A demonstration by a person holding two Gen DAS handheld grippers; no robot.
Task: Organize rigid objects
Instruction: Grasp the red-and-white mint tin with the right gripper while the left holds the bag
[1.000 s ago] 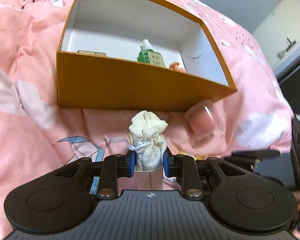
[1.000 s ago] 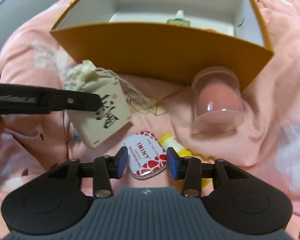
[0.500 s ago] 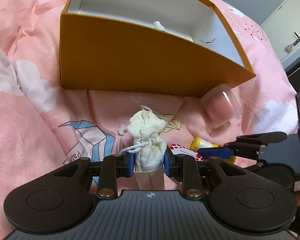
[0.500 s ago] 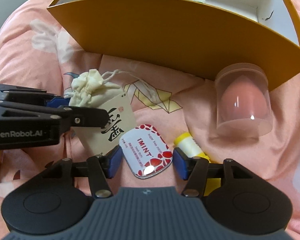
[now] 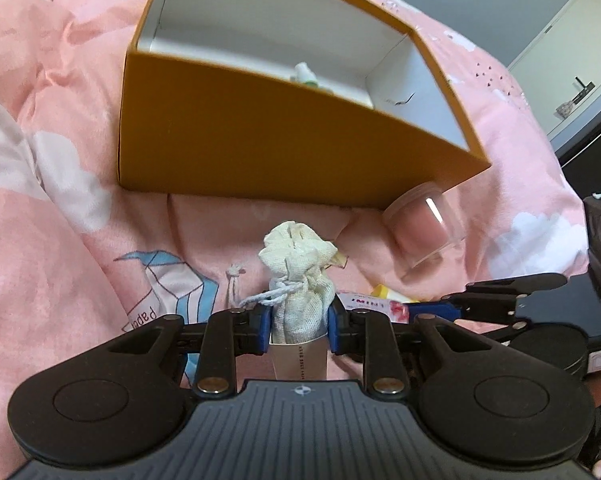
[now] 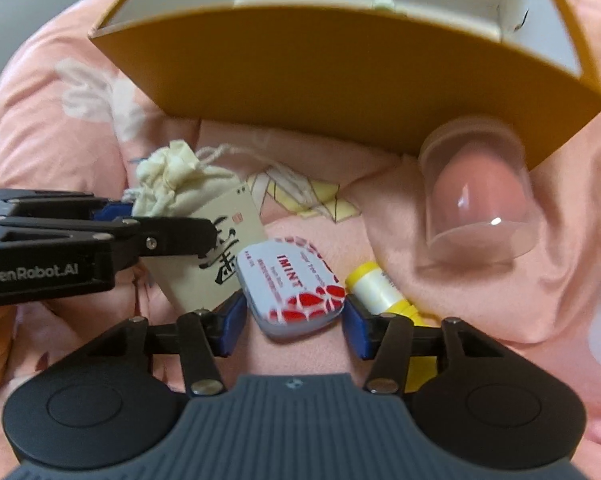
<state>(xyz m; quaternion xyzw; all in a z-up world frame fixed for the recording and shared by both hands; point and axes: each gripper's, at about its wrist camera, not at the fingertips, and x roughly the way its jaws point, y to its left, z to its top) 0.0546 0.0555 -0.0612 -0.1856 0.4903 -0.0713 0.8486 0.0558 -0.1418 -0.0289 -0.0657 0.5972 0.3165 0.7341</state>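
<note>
Mint tin, flat white-and-red rounded metal (image 6: 294, 286), lies just before the orange cardboard box (image 6: 340, 80), between the closing right gripper (image 6: 294, 320) pads, long axis slanted across them, while left gripper (image 5: 299, 322) clamps cream cloth pouch (image 5: 300, 280).

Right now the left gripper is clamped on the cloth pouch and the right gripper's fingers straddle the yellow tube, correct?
Not quite. The left gripper is clamped on the cloth pouch, but the right gripper, its jaws closing, straddles the mint tin, not the yellow tube beside it. The right wrist view shows this.
</note>
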